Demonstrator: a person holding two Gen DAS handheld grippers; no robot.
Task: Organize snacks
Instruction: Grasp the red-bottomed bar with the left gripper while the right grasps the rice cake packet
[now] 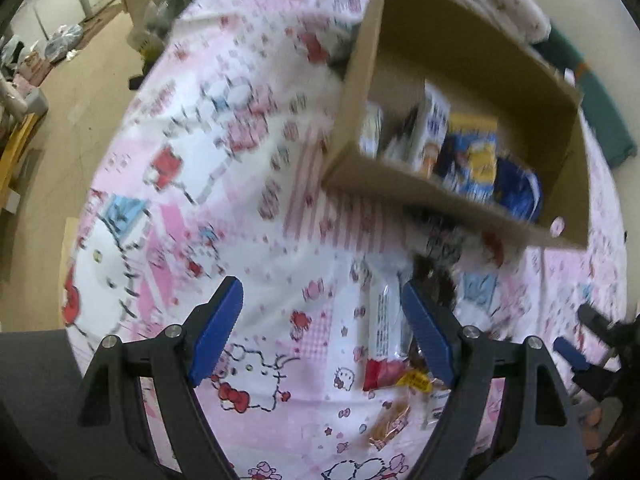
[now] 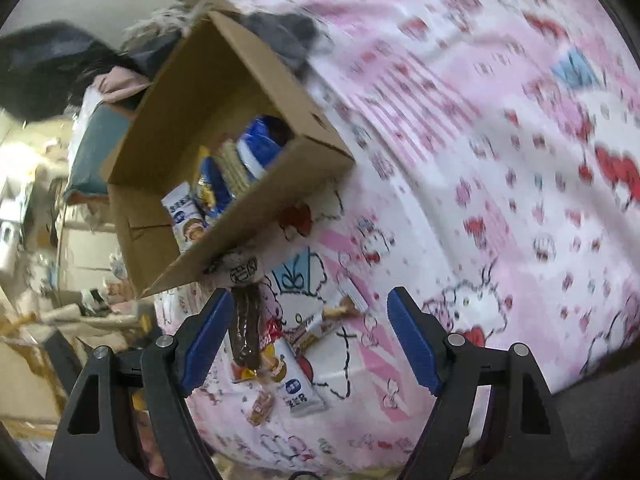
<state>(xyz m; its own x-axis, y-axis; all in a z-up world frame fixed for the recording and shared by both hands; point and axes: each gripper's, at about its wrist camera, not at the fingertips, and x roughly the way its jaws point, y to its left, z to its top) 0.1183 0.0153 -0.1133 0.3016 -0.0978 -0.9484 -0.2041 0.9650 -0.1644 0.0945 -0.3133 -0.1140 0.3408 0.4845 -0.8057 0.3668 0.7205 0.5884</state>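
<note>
Cardboard box (image 1: 452,60) on the pink cartoon-print bed sheet (image 1: 240,160) holds several snack packets (image 1: 472,156); more loose snacks (image 2: 280,356) lie just beside it. Left gripper (image 1: 322,330) and right gripper (image 2: 310,334) hover with fingers apart, empty.

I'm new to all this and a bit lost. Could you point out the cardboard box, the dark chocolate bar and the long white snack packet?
cardboard box (image 1: 400,188), left wrist view, near wall.
dark chocolate bar (image 2: 246,328), right wrist view, middle.
long white snack packet (image 1: 384,320), left wrist view, middle.
</note>
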